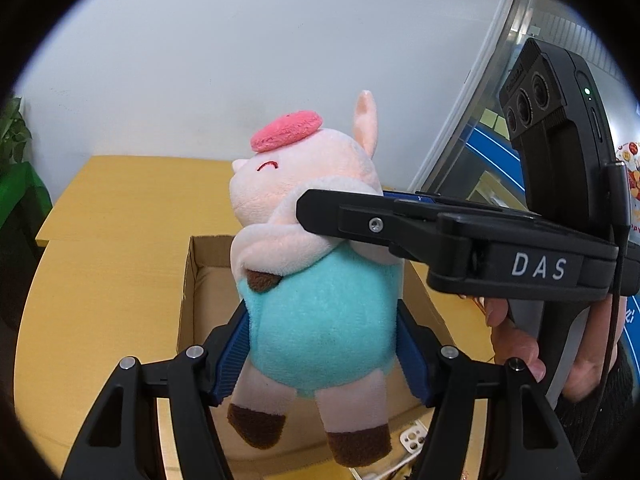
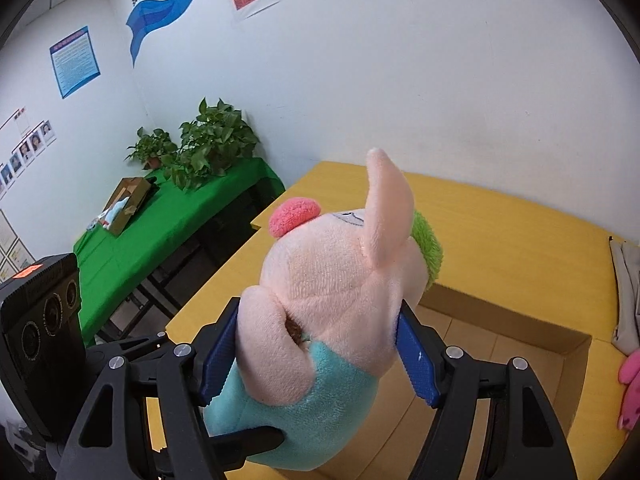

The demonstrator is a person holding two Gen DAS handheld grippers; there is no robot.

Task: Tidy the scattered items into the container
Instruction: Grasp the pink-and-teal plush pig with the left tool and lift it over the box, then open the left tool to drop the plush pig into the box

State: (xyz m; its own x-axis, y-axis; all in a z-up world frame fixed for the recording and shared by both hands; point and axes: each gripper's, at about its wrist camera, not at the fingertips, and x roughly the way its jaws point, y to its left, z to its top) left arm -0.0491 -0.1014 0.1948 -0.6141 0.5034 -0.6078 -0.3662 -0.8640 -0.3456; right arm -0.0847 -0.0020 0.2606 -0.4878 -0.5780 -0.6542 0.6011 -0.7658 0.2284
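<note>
A pink plush pig (image 1: 312, 280) with a teal body and a pink snout hangs above an open cardboard box (image 1: 192, 276) on the yellow table (image 1: 100, 240). My left gripper (image 1: 320, 348) is shut on its teal belly. My right gripper (image 2: 316, 348) is shut on its neck and arm, and its fingers (image 1: 360, 208) cross the pig in the left wrist view. The pig (image 2: 336, 292) fills the right wrist view, with the box (image 2: 520, 344) below and behind it. A green fuzzy patch (image 2: 430, 248) shows behind the pig's head.
A pink plush item (image 2: 630, 384) and a pale pouch (image 2: 626, 292) lie at the table's right edge. A white phone-like object (image 1: 412, 438) lies near the box front. A green-covered side table (image 2: 160, 232) with potted plants (image 2: 208, 144) stands to the left.
</note>
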